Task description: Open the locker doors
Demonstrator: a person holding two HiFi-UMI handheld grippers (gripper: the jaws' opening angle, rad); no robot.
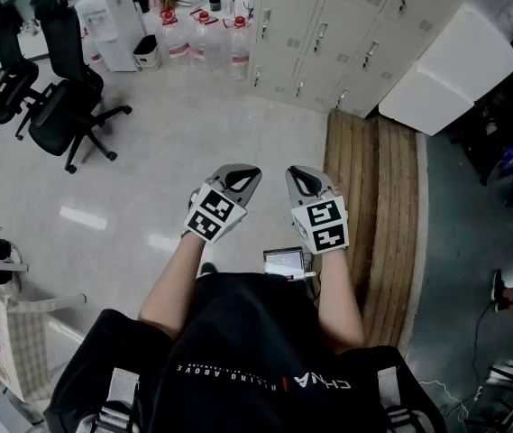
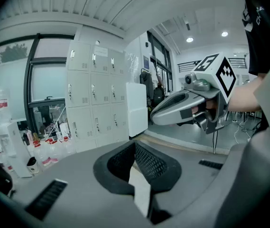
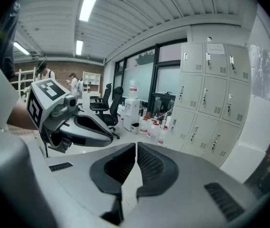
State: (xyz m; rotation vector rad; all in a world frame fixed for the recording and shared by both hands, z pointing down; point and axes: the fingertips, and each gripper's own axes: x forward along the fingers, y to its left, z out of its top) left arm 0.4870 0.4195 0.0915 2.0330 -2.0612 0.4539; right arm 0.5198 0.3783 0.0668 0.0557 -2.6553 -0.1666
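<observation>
Lockers [image 1: 346, 25] stand across the top of the head view, well apart from both tools, and every door in sight is closed. A white panel [image 1: 450, 70] leans at their right end, and a wooden platform [image 1: 373, 197] lies in front. Office chairs [image 1: 67, 97] are far left, with water bottles [image 1: 204, 39] by the lockers. Left hand-held gripper [image 1: 238, 177] and right hand-held gripper [image 1: 303, 179] are side by side over the floor — jaws together on both, nothing between them.

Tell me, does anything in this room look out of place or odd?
A big white flat panel leans tilted against the pale grey metal lockers, seemingly covering some doors at that end. Several clear plastic bottles with red caps stand on the floor beside the lockers. No spill or damage shows.
</observation>
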